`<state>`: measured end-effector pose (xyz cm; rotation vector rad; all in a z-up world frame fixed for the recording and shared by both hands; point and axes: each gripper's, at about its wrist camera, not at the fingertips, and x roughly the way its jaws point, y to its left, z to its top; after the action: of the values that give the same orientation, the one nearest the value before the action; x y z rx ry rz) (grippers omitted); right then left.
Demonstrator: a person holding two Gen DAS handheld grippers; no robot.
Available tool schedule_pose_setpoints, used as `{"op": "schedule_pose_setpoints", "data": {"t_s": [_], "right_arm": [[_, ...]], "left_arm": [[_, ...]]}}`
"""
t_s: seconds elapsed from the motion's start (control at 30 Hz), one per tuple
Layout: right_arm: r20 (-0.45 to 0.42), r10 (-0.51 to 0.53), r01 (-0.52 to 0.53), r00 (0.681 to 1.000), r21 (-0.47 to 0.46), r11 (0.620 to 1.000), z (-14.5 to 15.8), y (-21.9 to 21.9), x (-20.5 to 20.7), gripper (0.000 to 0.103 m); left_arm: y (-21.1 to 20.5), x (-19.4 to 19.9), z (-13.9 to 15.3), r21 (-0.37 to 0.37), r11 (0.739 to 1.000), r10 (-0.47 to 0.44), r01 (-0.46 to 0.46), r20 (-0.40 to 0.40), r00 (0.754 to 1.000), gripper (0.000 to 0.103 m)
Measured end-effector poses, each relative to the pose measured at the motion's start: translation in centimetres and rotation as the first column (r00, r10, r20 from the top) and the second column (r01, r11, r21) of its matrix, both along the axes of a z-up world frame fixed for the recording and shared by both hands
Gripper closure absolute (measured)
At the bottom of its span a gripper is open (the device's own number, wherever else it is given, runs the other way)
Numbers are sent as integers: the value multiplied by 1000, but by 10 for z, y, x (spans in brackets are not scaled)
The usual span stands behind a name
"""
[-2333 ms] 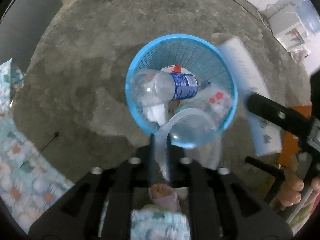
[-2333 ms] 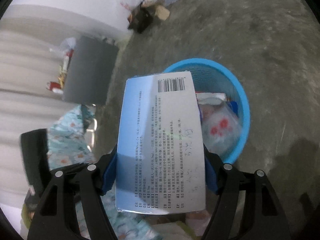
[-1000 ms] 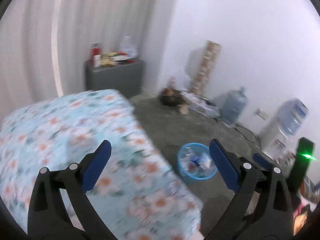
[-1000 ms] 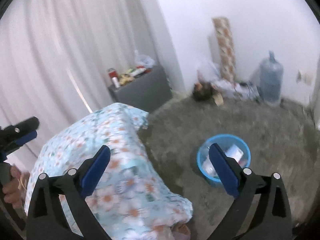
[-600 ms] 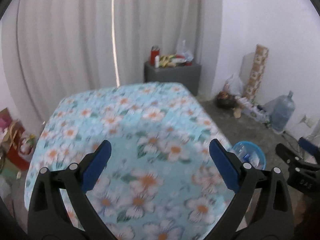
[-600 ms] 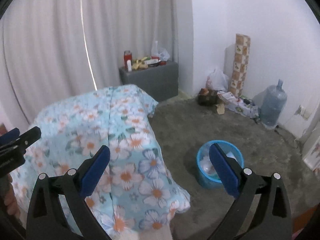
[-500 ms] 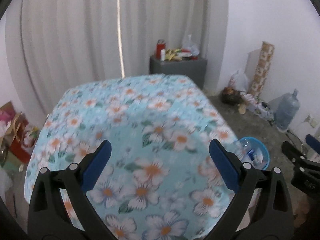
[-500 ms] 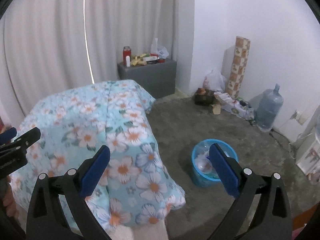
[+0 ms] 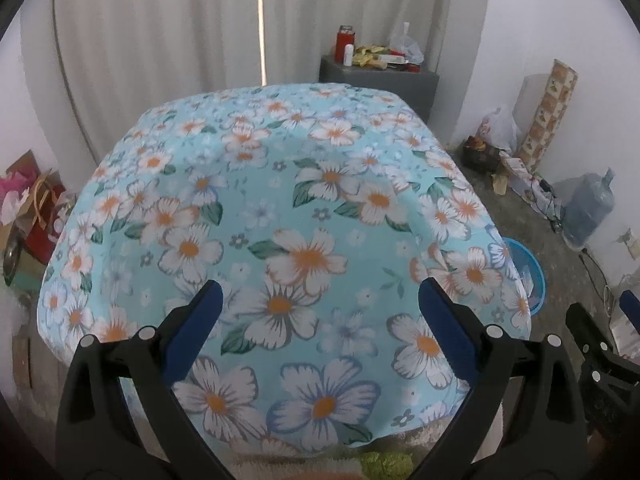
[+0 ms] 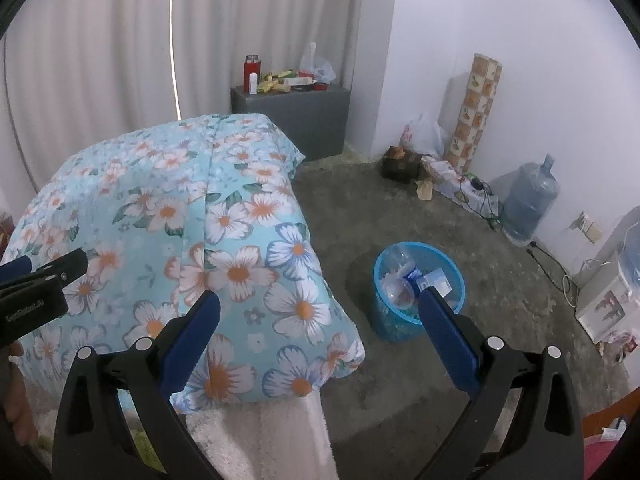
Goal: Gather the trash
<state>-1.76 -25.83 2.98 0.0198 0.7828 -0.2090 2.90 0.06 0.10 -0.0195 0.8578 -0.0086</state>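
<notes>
Both of my grippers are spread wide with nothing between the blue pads. The left gripper (image 9: pixel 316 320) hangs over the floral cloth (image 9: pixel 288 208), and the right gripper (image 10: pixel 320 328) hangs off the cloth's right corner, looking out over the concrete floor (image 10: pixel 400 208).

Nearest to me, the cloth is soft printed cotton, pale blue with white and orange flowers, draped over a rounded form with a seam running away from me. I see no loose trash on it in either view, so I judge the table pass done.

What the next move turns on is the basket (image 10: pixel 420 308). It lies ahead and slightly right of the right gripper's fingers, on the floor just off the cloth's hanging edge. From the left wrist only a blue sliver of its rim (image 9: pixel 528 276) shows, far right. So the right hand is the nearer one. The basket is round, slotted blue plastic, mouth up, holding a clear crumpled bottle (image 10: pixel 396 268) and a small carton.

Farther off, litter lies along the far right wall beside a patterned roll (image 10: pixel 478 112) and a water jug (image 10: pixel 528 204). A grey cabinet (image 10: pixel 296 112) stands against the curtain.
</notes>
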Motion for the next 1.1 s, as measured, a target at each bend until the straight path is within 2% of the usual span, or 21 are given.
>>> {"op": "schedule_pose_setpoints", "data": {"t_s": [0.67,1.1], "right_arm": [[1,6,-6,1000,14,1000,-1,-3,-3,7],[-103,-21,21,994,3,1000,-21,-21,-5,7]], "left_arm": [[-13,-11,1,18,1000,4,-3,-32,999,9],[-31,-17,-9,89,996,-21,27,-68,997,9]]}}
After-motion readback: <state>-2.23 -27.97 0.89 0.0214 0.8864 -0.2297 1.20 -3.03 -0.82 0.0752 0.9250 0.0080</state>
